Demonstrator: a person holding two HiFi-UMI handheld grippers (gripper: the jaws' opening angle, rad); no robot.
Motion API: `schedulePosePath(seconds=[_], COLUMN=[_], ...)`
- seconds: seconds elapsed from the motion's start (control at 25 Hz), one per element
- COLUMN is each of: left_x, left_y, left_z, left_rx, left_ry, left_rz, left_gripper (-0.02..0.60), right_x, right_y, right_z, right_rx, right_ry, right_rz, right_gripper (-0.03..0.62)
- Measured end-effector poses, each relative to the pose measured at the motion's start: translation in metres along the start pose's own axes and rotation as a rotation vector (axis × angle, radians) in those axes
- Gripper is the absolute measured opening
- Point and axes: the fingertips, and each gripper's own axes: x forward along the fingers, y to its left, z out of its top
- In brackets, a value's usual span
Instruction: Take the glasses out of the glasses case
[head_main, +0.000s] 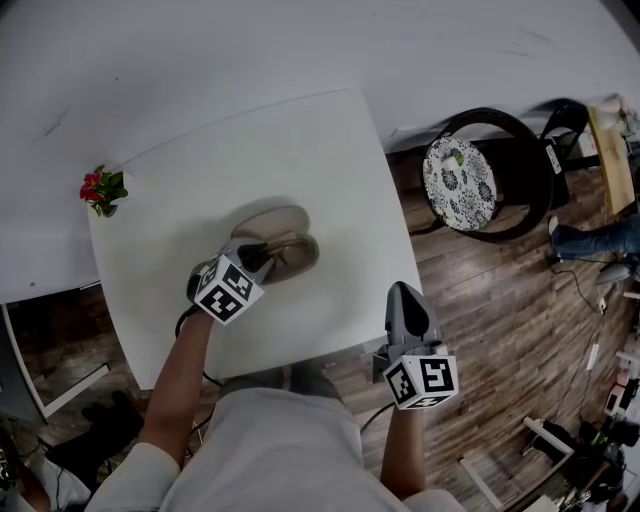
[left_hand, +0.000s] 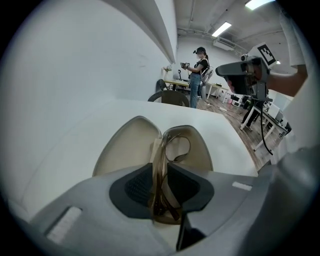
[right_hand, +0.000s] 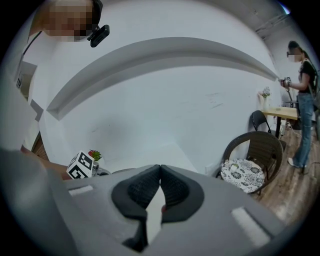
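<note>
An open glasses case (head_main: 292, 226) with beige lining lies in the middle of the white table (head_main: 330, 150). My left gripper (head_main: 250, 262) sits at its near end. In the left gripper view that gripper (left_hand: 160, 192) is shut on brown translucent glasses (left_hand: 159, 170), held edge-on between the dark pads, with a temple arm curling forward over the case (left_hand: 125, 145). Whether the glasses still touch the case I cannot tell. My right gripper (head_main: 408, 305) hovers at the table's front right edge, away from the case. Its jaws (right_hand: 160, 185) are shut on nothing.
A small pot of red flowers (head_main: 101, 189) stands at the table's far left corner. A dark wicker chair with a patterned cushion (head_main: 460, 183) stands on the wooden floor to the right. Another person (left_hand: 200, 75) stands far off across the room.
</note>
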Motion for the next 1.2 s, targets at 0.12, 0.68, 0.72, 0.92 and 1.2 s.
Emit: schedulePosePath(seconds=[0.12,0.68,0.72,0.92,1.2], left_x=[0.005,0.006,0.004,-0.006,-0.029], left_y=[0.001,0.002,0.001,0.003,0.009], left_z=[-0.001,0.000,0.000,0.009,0.016], left_rx=[0.012,0.071,0.072,0.067,0.054], left_ry=[0.007,0.026,0.025,-0.003,-0.055], left_rz=[0.010,0.042,0.044,0.076,0.144], left_gripper=[0.084,0.035,0.035,0.035,0.035], right_x=[-0.001,-0.007,-0.007,-0.010,-0.013], right_y=[-0.003,-0.003,-0.003,0.000,0.010], right_z=[-0.002,0.000,0.001,0.002,0.003], right_rx=[-0.001,0.002,0.002,-0.001,-0.006], right_ry=[0.005,-0.004,-0.005,-0.010,-0.029], right_rz=[-0.008,-0.010,-0.009,0.005,0.034], right_gripper=[0.003,0.003,0.003,0.003,0.003])
